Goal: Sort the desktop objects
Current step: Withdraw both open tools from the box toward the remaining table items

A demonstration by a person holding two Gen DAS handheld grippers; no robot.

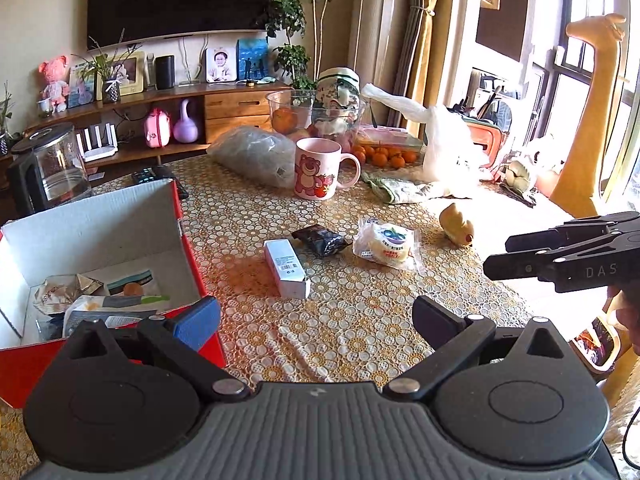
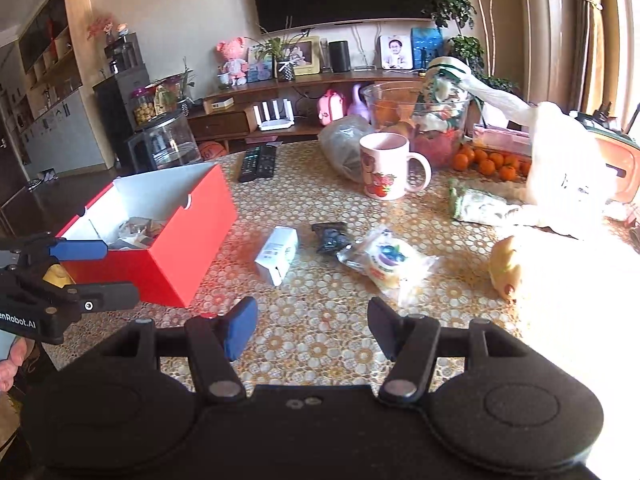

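Left gripper [image 1: 316, 316] first: jaws spread as wide as they go, nothing between them, only the flower-patterned tablecloth [image 1: 360, 320] showing in the gap. Its blue pad [image 1: 198, 322] hangs right at the near corner of the red box [image 1: 200, 280], which sits just left of the jaws with its lid off and crumpled wrappers [image 1: 68, 292] lying inside. Straight ahead of those jaws lies a small white carton [image 1: 286, 268], and just beyond it a dark snack packet [image 1: 320, 240]. Ahead and to the right is a clear-wrapped blueberry pastry [image 1: 386, 246], then a yellow duck toy [image 1: 458, 224] further right, well apart from the jaws. Over to the right gripper [image 2: 312, 328]: jaws parted about halfway, empty too (bare cloth between the pads). From here the white carton [image 2: 278, 254] lies ahead and slightly left, the dark packet [image 2: 332, 236] dead ahead, the pastry [image 2: 386, 262] ahead and right, the duck [image 2: 506, 270] far right in the sun glare. The red box [image 2: 188, 248] stands off to the left of these jaws. Further out, beyond all the loose items, a pink bear mug [image 1: 318, 168] stands upright, with a grey plastic bag [image 1: 252, 156] to its left, tangerines [image 1: 384, 154] behind it to the right, and two remote controls [image 2: 258, 162] near the table's far edge.
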